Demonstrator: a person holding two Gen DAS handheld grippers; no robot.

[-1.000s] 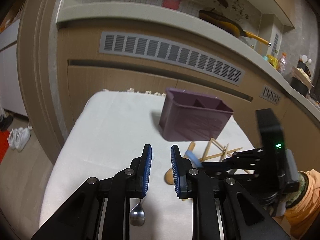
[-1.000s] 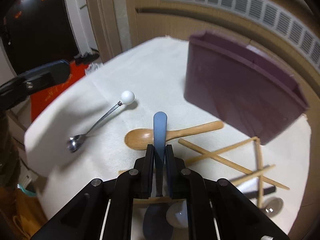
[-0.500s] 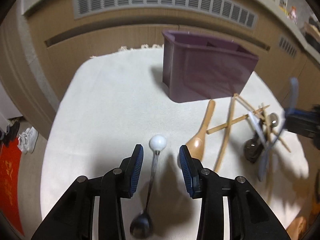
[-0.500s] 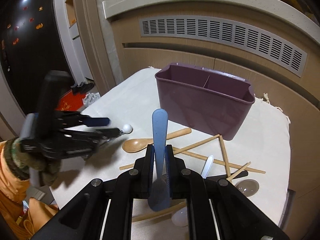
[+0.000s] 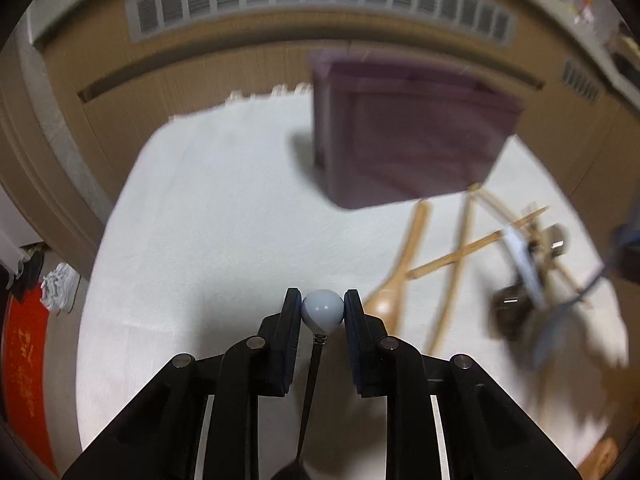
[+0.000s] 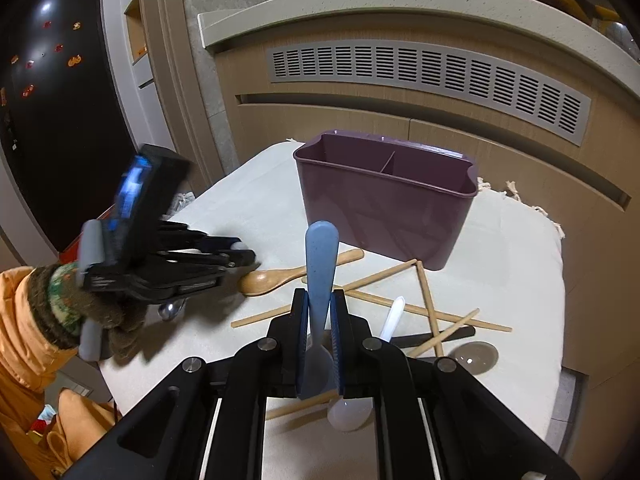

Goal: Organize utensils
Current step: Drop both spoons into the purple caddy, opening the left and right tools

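My left gripper [image 5: 322, 307] is shut on the white ball end of a metal spoon [image 5: 322, 314] over the white cloth; it shows from the side in the right wrist view [image 6: 240, 254]. My right gripper [image 6: 320, 300] is shut on a blue spoon [image 6: 321, 256], held handle-up above the cloth. The purple two-compartment holder [image 6: 384, 208] stands empty at the back of the table, and blurred in the left wrist view [image 5: 404, 136]. A wooden spoon [image 6: 280, 276], several chopsticks [image 6: 424, 288], a white spoon [image 6: 390, 316] and a clear ladle [image 6: 474, 356] lie on the cloth.
The cloth-covered table [image 6: 256, 208] is small, with edges near on every side. A wooden cabinet front with a grey vent [image 6: 432, 72] rises just behind it. A red mat [image 5: 24, 364] and shoes [image 5: 60, 288] lie on the floor at left.
My left gripper has moved forward and closed on the ball end of the metal spoon. My right gripper still holds the blue spoon and has risen slightly.
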